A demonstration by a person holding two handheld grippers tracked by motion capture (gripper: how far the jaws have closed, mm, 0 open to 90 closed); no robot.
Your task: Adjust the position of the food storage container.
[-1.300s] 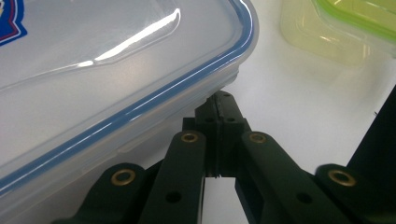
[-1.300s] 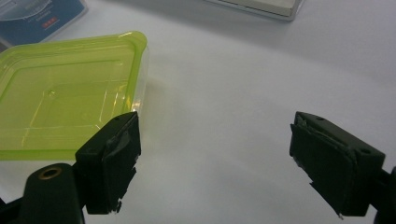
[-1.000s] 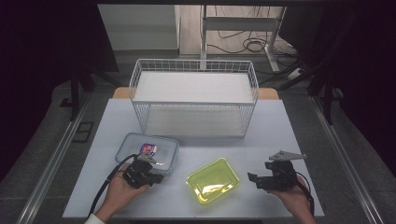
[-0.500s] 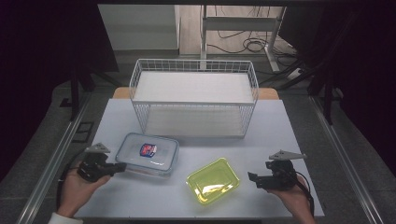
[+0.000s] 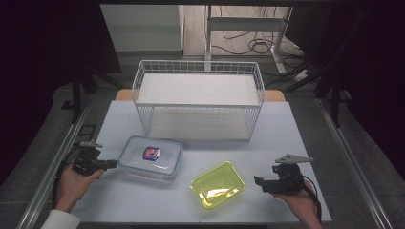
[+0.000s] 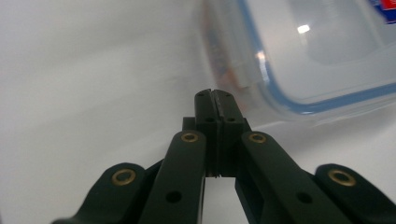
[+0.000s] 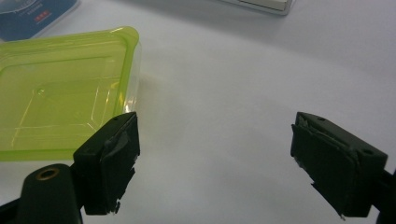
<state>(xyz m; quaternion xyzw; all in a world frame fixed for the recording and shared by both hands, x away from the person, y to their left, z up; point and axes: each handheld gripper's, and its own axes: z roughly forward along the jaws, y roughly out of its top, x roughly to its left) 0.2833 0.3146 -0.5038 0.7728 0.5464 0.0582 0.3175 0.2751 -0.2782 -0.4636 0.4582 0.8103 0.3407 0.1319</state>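
Nearest the bottom edge of the high view: 2 hands, each with a gripper. Right hand (image 5: 298, 202) low at the right, wrapped round the right gripper (image 5: 260, 182), jaws aimed left toward the yellow-green container (image 5: 218, 184). In the right gripper view, jaws spread wide apart with nothing between them, bare table (image 7: 233, 93) in the gap, the near-left pad just beside the yellow-green container's (image 7: 56, 93) rim; touching or not, could not be told. Torn-looking black padding on both pads.

Left hand (image 5: 76, 183) low at the left, white sleeve (image 5: 59, 220) at the frame's edge, holding the left gripper (image 5: 112, 164) with its tips pointed right at the clear lidded container (image 5: 150, 156). In the left gripper view, left gripper (image 6: 215, 95) clenched, the 2 jaws pressed flat together, nothing caught between. Tips just short of the clear lidded container's (image 6: 317, 56) side latch, near but apart from it.

Farther in, both containers flat on the white table (image 5: 119, 200): the clear one at centre-left, blue seal round its lid and a small red-and-blue label (image 5: 151, 152) on top; the yellow-green one right of it and slightly nearer, tilted in plan, empty and lidless as far as could be seen. The 2 close but not touching.

Beyond them, a white wire basket (image 5: 198, 100) across the table's far half, standing upright, a pale flat panel inside. Past the table's far edge, dark floor with cables (image 5: 248, 45) and metal legs (image 5: 207, 33).
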